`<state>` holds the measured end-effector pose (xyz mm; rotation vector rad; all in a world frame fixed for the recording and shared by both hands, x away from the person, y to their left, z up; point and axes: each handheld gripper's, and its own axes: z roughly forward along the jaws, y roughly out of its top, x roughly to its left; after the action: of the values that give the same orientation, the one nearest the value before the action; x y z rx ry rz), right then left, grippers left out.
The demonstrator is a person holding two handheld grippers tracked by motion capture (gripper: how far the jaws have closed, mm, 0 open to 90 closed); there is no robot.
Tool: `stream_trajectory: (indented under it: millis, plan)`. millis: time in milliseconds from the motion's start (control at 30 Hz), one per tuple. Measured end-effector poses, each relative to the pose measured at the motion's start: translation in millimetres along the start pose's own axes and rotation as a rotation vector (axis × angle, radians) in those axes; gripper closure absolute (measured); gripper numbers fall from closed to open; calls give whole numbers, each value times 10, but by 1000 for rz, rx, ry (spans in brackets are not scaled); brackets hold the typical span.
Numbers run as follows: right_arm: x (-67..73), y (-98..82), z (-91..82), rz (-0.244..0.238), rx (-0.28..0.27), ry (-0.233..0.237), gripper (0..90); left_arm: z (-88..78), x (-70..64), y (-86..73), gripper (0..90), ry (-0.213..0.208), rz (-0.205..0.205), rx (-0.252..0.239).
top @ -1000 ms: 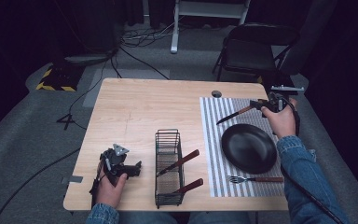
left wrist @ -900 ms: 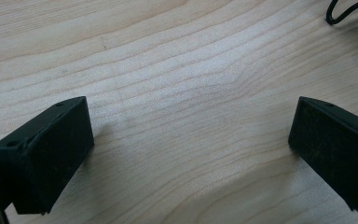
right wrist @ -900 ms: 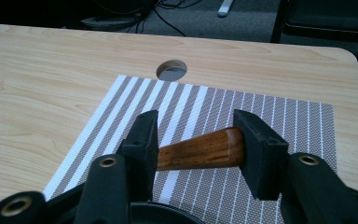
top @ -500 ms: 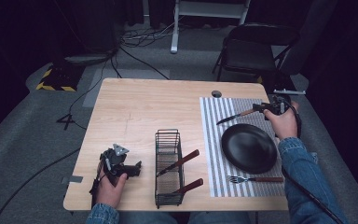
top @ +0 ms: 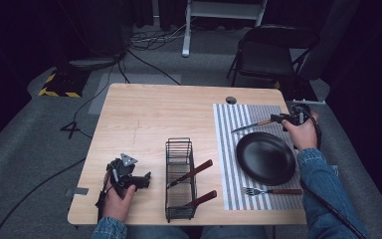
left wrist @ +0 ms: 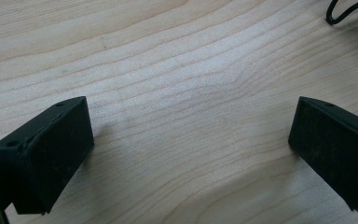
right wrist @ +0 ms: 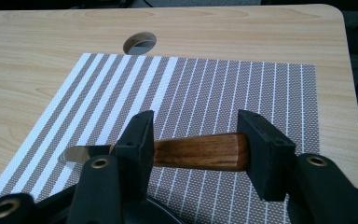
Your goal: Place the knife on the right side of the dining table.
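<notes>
A knife [top: 251, 125] with a wooden handle [right wrist: 205, 151] lies on the striped placemat [top: 227, 164], just behind the black plate [top: 266, 158]. My right gripper [top: 282, 119] sits at the handle's end. Its jaws have just been opening, and the handle lies between them [right wrist: 196, 136] with the pads not pressing on it. The blade [right wrist: 81, 154] sticks out past the left jaw. My left gripper [top: 145, 178] rests at the table's front left, and its jaws [left wrist: 191, 154] stand wide over bare wood with nothing between them.
A wire basket [top: 179, 149] in the front middle holds two wooden-handled utensils [top: 191, 173]. A fork [top: 273, 191] lies on the mat in front of the plate. A cable hole [top: 231, 100] sits at the mat's far corner. A chair [top: 268, 50] stands beyond the table.
My right hand has come down toward the mat with the knife, and its jaws stand wider apart. The left hand has stayed put.
</notes>
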<state>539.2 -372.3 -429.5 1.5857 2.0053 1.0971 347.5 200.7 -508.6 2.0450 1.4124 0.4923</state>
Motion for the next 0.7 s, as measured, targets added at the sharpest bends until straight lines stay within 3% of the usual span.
stream_trajectory:
  millis: [700]
  plan:
    - [-208, -192, 166, 70, 16, 29, 455, 1, -1, 1, 1, 1, -1, -1]
